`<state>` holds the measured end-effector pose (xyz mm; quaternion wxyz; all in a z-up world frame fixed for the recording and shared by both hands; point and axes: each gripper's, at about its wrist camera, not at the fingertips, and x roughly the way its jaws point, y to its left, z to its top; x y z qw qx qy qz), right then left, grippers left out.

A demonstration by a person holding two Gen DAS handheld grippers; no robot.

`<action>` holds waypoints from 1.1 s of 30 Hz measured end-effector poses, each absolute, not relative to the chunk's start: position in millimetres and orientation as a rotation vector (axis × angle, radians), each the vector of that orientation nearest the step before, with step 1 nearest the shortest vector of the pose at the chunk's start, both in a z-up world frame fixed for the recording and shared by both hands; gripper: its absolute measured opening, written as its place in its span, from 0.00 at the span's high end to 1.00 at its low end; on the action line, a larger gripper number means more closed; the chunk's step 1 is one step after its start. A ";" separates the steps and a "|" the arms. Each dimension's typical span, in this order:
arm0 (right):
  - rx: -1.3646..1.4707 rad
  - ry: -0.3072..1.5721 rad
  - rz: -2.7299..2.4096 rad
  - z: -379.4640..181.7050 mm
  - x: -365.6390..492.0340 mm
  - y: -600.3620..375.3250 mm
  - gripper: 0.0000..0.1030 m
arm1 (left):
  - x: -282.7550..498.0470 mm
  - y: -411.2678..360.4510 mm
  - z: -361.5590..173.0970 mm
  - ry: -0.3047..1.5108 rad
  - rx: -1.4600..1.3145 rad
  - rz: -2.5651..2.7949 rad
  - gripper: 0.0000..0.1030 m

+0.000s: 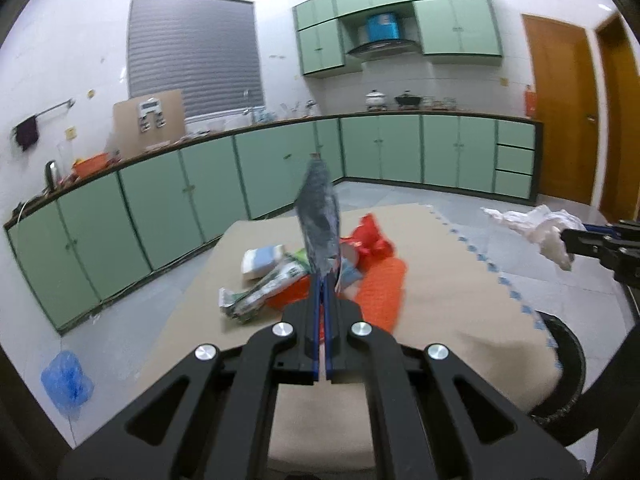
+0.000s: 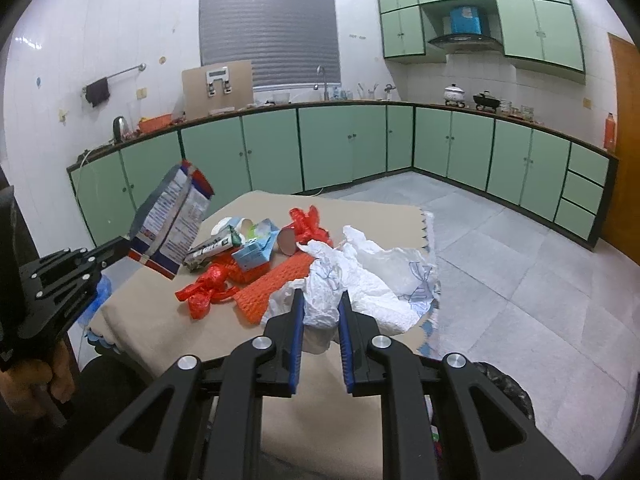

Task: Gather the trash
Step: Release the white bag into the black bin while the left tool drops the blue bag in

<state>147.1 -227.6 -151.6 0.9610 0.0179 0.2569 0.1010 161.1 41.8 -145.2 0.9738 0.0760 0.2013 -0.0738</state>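
**Both tools loaded, trash lifted off the bench**

Left tool (image 1: 323, 280): jaws pressed together on the bottom edge of a snack bag (image 2: 172, 220). Bag is clear of the bench (image 1: 460, 288), standing up from the tips and seen edge-on in the left wrist view. In the right wrist view the tool reaches in from the left, angled up and rightward, with the person's hand (image 2: 38, 380) gripping the handle low at the left edge.

Right tool (image 2: 320, 316): jaws narrowly apart, clamped on a crumpled white plastic bag (image 2: 360, 280). Tool points forward and slightly down; the bag bunches between the blue pads (image 2: 296, 340).

Still on the bench: red wrappers (image 2: 208, 288), orange mesh (image 2: 276, 280), small carton (image 2: 256, 252), paper cup (image 2: 286, 240).
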 end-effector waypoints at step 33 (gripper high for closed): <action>0.219 0.760 -0.185 -256.8 136.2 -431.3 0.74 | 185.0 -258.1 -275.4 0.628 0.329 -0.768 0.98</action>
